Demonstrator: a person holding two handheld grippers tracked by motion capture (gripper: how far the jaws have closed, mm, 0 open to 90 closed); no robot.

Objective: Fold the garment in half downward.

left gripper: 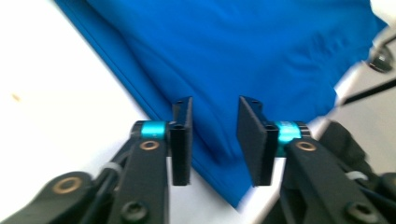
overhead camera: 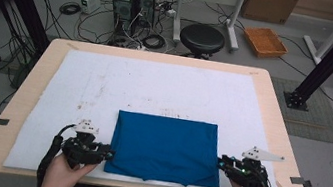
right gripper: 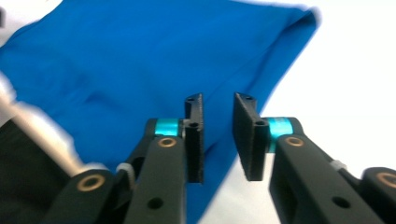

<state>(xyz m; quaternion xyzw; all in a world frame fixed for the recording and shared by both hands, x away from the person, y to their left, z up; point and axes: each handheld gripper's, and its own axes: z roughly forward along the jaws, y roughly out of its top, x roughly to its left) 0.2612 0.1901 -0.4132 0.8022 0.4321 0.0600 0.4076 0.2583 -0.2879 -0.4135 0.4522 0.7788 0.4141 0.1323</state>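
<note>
A folded blue cloth (overhead camera: pixel 163 146) lies flat on the white mat (overhead camera: pixel 155 89), near the table's front edge. My left gripper (overhead camera: pixel 109 153) sits at the cloth's left edge near its front corner, jaws pointing right toward it. In the left gripper view the gripper (left gripper: pixel 215 140) stands open, with the cloth's (left gripper: pixel 233 56) hem lying under the gap and untouched by the pads. My right gripper (overhead camera: pixel 220 163) sits at the cloth's right edge, pointing left. In the right gripper view the gripper (right gripper: pixel 218 137) is open too, over the cloth's (right gripper: pixel 140 60) edge.
The mat covers most of a wooden table (overhead camera: pixel 272 115). Beyond the far edge, on the floor, are a black stool (overhead camera: pixel 202 38), computer towers (overhead camera: pixel 133 2), loose cables and an orange tray (overhead camera: pixel 265 41). Black frame posts (overhead camera: pixel 332 54) stand at both sides.
</note>
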